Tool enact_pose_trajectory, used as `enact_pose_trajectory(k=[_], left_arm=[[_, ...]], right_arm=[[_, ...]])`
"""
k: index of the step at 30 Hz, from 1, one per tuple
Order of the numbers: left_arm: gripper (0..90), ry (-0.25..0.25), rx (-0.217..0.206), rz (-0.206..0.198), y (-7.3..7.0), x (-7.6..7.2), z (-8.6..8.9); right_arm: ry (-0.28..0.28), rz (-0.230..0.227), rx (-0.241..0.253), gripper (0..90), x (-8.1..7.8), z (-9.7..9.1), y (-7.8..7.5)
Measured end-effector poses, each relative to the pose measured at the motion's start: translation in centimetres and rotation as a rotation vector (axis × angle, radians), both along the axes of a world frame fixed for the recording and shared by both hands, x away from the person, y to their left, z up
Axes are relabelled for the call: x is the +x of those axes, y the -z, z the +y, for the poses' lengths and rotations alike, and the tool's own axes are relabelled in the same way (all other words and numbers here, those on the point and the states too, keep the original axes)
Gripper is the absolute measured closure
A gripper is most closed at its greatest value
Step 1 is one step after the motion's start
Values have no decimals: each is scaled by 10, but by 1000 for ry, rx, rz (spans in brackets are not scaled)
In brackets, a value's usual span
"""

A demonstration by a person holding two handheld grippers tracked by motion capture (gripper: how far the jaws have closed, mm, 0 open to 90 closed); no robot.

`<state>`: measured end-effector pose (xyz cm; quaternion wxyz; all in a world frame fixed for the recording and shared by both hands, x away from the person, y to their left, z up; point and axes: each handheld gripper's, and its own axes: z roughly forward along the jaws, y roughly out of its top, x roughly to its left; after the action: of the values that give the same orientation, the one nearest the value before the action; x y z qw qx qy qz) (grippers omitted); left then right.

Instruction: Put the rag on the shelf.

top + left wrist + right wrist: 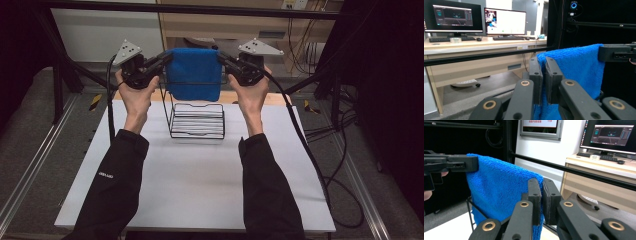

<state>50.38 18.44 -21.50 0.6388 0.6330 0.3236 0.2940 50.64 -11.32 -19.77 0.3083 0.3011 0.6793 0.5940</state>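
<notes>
White tabletop (200,175), desk (474,47) with monitors (505,21) behind.

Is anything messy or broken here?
Nothing stands out. The blue cloth hangs straight, pinched at its top corners by the left gripper and right gripper, above the upright wire rack.

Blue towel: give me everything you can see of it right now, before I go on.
The blue towel is a plush, terry-like cloth in one solid colour. It hangs stretched between the two tongs, raised above the black wire rack at the far side of the white table. The left tongs are shut on one upper corner, the right tongs on the other. Its lower edge falls in front of the rack's top; contact there is unclear.
</notes>
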Motion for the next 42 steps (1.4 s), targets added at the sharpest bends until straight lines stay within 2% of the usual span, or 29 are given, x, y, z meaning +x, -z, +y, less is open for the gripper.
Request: enact_pose_trajectory(k=[4,16,22,27,32,42], left_arm=[[850,1,24,-1,2,-3,1],[849,22,40,27,4,-8,2],[847,29,66,34,5,-13,2],[845,31,86,66,7,-15,2],[843,44,85,88,10,-17,3],[834,57,138,123,17,-24,4]], right_arm=[[-8,7,-6,860,-2,0,2],[-25,25,-25,859,-10,-2,4],[-41,42,-37,859,-14,-5,4],[-52,62,-53,858,-18,-4,7],[-67,75,-61,858,-22,-5,10],[-94,110,-70,857,-30,-7,18]])
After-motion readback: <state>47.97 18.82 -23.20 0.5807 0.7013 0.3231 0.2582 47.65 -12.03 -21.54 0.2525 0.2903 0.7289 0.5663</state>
